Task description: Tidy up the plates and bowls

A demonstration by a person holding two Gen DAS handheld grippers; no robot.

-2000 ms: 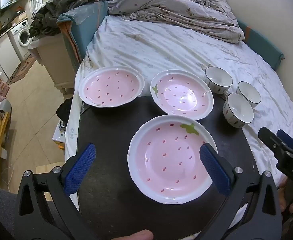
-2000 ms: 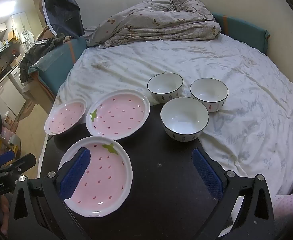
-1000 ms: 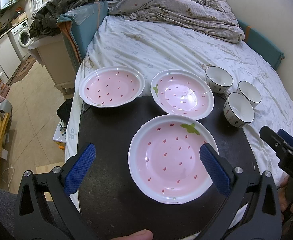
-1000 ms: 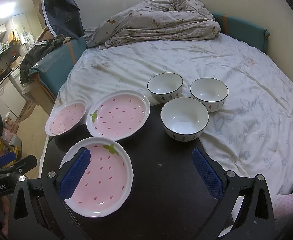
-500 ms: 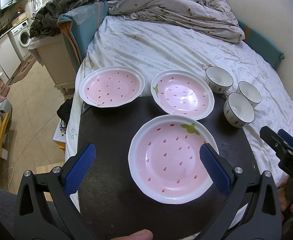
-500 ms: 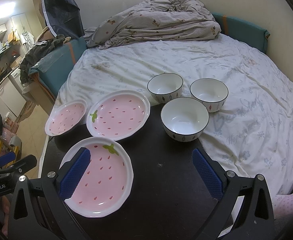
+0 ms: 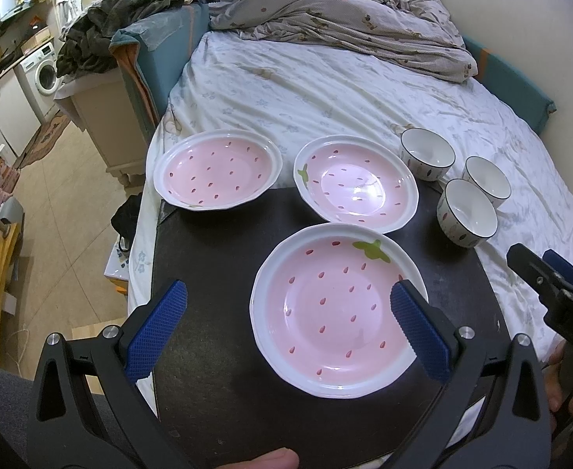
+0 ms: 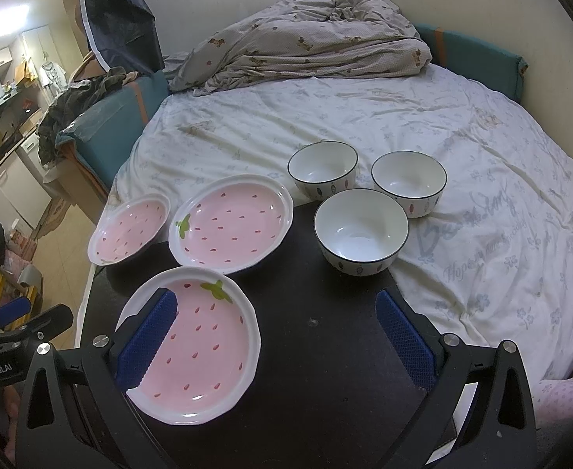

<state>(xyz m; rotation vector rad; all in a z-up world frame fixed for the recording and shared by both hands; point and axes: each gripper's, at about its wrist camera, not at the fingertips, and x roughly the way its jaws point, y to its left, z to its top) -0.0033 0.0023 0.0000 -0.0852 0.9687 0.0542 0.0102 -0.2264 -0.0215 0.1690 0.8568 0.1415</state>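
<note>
Three pink strawberry plates and three white bowls sit on a dark counter [image 7: 223, 273] laid across a bed [image 7: 325, 86]. The left gripper [image 7: 286, 328] hovers low over the counter's near edge, its blue-padded jaws spread wide and grasping nothing; the nearest plate [image 7: 337, 308] lies between them, shifted toward the right jaw, whose pad overlaps the plate's right rim in the left wrist view. Whether that pad touches the rim cannot be told. The right gripper [image 8: 274, 328] likewise hangs released and empty over bare counter, with the same plate [image 8: 196, 336] under its left jaw. Beyond, the middle plate [image 7: 354, 183] lies just behind the nearest one, and the far-left plate [image 7: 216, 170] overhangs the counter's corner. The closest bowl [image 8: 360, 230] stands at the counter's right edge, while the other two bowls [image 8: 322, 168] [image 8: 408, 181] rest on the bedsheet just beside it. A crumpled duvet [image 8: 306, 51] lies at the head of the bed. Compared with the views from two seconds back, nothing has shifted: both grippers and all the dishes sit where they were.
</note>
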